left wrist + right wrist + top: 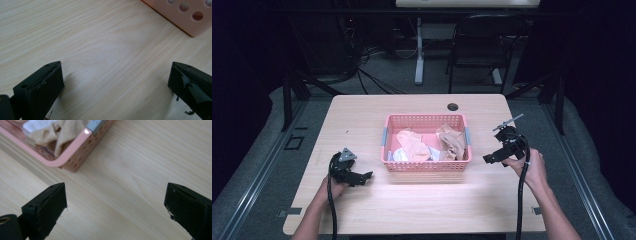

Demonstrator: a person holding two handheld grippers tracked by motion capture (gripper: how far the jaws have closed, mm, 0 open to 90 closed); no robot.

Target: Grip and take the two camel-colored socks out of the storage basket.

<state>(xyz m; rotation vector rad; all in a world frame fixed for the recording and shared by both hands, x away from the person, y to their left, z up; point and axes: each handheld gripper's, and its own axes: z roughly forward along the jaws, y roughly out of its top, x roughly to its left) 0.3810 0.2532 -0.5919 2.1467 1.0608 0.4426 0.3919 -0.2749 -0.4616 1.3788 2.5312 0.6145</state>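
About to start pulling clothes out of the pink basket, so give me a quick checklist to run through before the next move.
1. Left gripper open: ok, jaws wide apart.
2. Right gripper open: ok, jaws wide apart.
3. Both grippers free of load: ok, bare wooden table between the jaws.
4. Pink basket upright between the grippers: ok.
5. Clothes reachable from above: ok, piled loosely inside.
6. How many garments: cannot tell, they overlap.
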